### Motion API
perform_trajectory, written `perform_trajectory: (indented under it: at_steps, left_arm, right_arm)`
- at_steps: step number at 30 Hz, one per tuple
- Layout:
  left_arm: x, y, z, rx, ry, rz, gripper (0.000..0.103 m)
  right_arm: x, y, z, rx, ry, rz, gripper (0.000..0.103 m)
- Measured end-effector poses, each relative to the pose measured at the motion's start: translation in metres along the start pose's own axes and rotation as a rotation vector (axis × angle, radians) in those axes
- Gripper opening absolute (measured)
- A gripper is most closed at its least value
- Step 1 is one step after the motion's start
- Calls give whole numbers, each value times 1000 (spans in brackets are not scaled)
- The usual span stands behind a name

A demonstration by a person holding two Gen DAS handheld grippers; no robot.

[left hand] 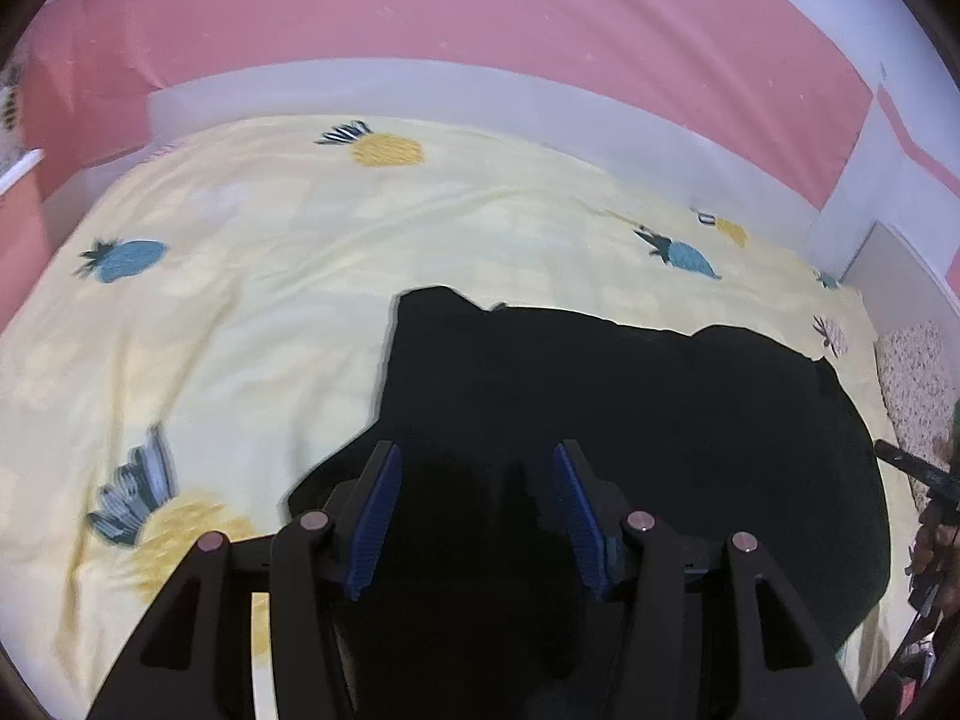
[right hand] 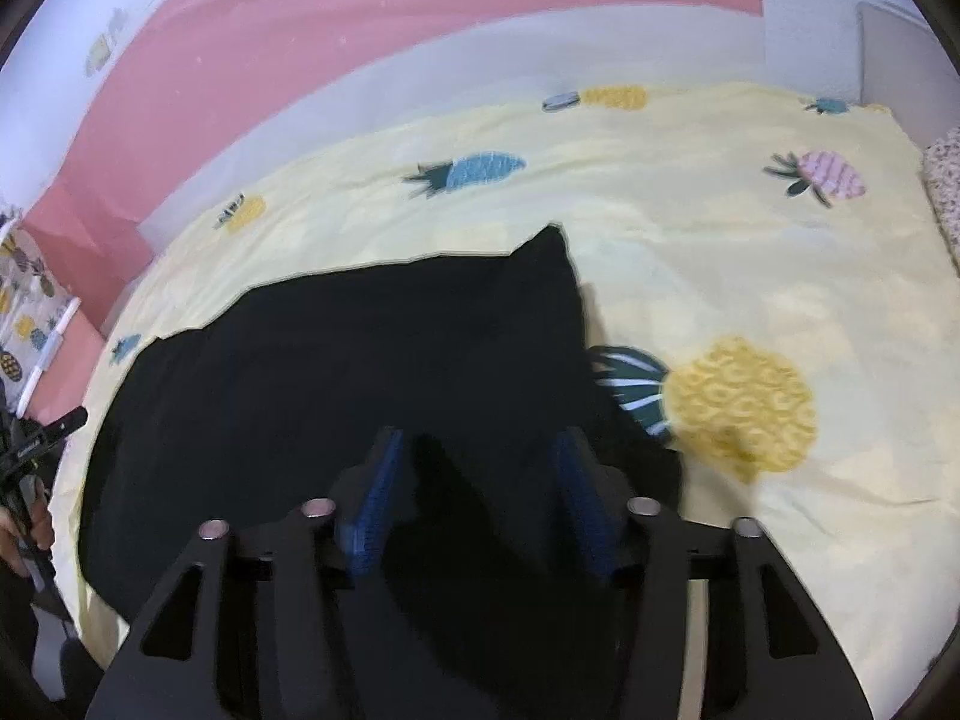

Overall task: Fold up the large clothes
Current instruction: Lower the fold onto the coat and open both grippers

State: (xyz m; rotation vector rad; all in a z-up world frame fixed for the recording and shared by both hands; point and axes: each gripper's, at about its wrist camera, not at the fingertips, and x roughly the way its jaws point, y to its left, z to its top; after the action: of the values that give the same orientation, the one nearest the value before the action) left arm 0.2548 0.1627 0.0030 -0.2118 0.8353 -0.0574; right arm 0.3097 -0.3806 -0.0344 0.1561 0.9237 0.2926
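A black garment [left hand: 630, 420] lies flat on a bed, its long axis running across the left wrist view from nine to three o'clock, one corner peaking toward twelve. Under it spreads a pale yellow bedsheet [left hand: 270, 300] printed with pineapples. The left hand-held gripper [left hand: 477, 516] hovers over the garment's near edge, jaws parted, nothing between the blue pads. The right hand-held gripper [right hand: 474, 504] does likewise, gaping and empty. A pink and white wall [left hand: 480, 18] stands behind at twelve o'clock.
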Motion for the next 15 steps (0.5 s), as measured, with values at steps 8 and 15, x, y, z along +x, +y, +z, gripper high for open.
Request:
perform_trajectory:
  at_steps: [8,15]
  left_arm:
    - [67,-9,1,28,40,80,56]
    - [45,-14,2,35,34,79,56]
  right_arm:
    - [43,-20,-8,40,31,-94,48]
    - [27,-9,-6,33,21,-132,48]
